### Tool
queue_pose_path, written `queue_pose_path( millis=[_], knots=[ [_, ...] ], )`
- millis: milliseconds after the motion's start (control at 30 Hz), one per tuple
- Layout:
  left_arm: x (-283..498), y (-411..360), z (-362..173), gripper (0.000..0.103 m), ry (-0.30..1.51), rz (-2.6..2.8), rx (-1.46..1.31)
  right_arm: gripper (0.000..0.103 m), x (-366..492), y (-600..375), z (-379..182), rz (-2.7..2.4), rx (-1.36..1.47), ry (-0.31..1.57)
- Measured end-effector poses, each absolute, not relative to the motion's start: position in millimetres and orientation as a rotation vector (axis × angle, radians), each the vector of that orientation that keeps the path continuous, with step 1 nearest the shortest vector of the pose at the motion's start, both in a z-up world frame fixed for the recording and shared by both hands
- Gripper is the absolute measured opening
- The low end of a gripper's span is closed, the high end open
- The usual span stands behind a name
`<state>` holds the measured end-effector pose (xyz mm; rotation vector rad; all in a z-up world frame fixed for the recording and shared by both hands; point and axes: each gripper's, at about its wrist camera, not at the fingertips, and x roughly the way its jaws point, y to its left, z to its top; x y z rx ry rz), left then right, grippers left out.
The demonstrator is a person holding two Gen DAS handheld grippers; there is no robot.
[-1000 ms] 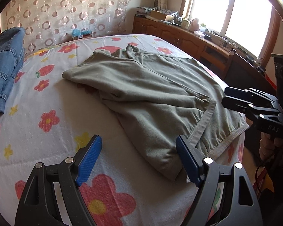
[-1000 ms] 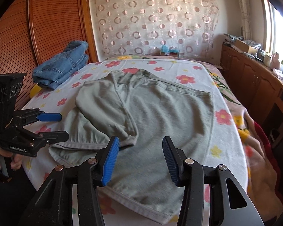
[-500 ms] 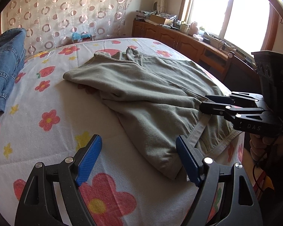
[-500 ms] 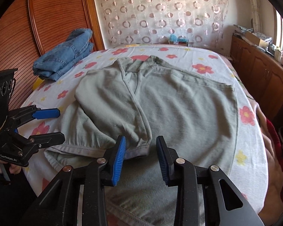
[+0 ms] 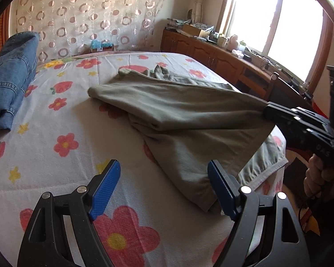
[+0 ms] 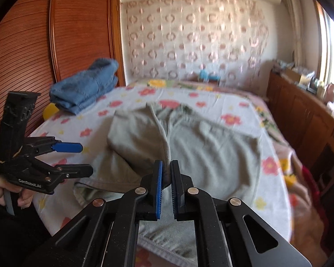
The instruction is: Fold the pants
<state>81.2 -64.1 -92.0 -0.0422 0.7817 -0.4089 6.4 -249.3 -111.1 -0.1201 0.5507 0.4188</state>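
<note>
Grey-green pants (image 5: pixel 180 113) lie on the flowered bed, partly folded over themselves; they also show in the right wrist view (image 6: pixel 207 149). My right gripper (image 6: pixel 166 178) is shut on the folded-over edge of the pants and lifts it off the bed; in the left wrist view it (image 5: pixel 267 108) pulls the cloth taut at the right. My left gripper (image 5: pixel 164 189) is open and empty, low over the bed by the near corner of the pants; it shows at the left in the right wrist view (image 6: pixel 78 158).
Folded blue jeans (image 6: pixel 84 86) lie at the bed's far left, by a wooden wardrobe (image 6: pixel 55 44). A wooden cabinet (image 5: pixel 213 53) with clutter runs under the window at the right. The bedsheet (image 5: pixel 55 144) edge is close in front.
My right gripper has closed on the folded edge of the pants and raised it, pulling the cloth taut. My left gripper stays open in about the same place.
</note>
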Motion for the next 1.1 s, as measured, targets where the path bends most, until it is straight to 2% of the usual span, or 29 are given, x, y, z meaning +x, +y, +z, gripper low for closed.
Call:
queue_pose_path(
  millis=[333, 1100],
  knots=[
    [76, -71, -88, 0.081, 0.772, -0.424, -0.031, 0.007, -25, -262, -103, 0.385, -0.120, 0.497],
    [75, -84, -83, 0.081, 0.765, -0.449, -0.014, 0.007, -42, -268, -105, 0.303, -0.108, 0.524]
  ],
)
